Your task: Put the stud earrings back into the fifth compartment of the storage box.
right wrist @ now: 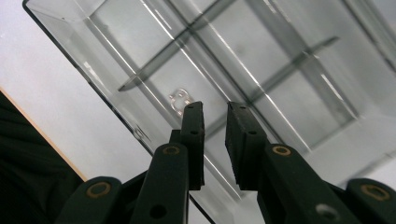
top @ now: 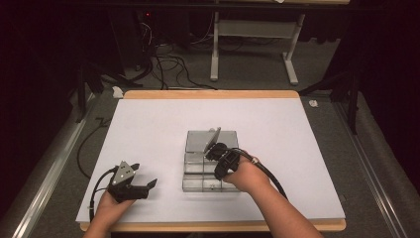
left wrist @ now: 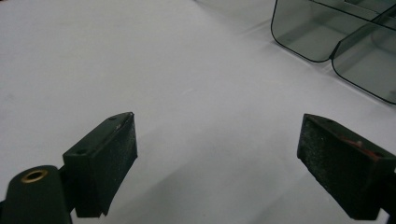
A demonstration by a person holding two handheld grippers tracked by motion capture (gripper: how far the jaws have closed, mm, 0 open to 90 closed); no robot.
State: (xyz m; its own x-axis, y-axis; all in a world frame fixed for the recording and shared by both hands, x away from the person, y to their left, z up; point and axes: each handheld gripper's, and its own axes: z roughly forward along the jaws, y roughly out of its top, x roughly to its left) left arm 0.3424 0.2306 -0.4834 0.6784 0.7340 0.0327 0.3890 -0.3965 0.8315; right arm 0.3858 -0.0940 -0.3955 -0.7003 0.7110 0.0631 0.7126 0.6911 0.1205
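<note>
The clear box (top: 210,161) lies mid-table under the right gripper (right wrist: 215,116), jaws nearly closed, empty; left gripper (left wrist: 215,154) wide open, empty.

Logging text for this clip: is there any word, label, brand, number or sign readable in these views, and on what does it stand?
No readable text in these views.
Clear plastic compartment box: a small embossed mark on its plastic, beside the right gripper, too faint to read as letters.
Left gripper, open over the white table sheet: no marking on its black jaws.
Small red light on the dark equipment behind the table: a glow, no sign.
</note>
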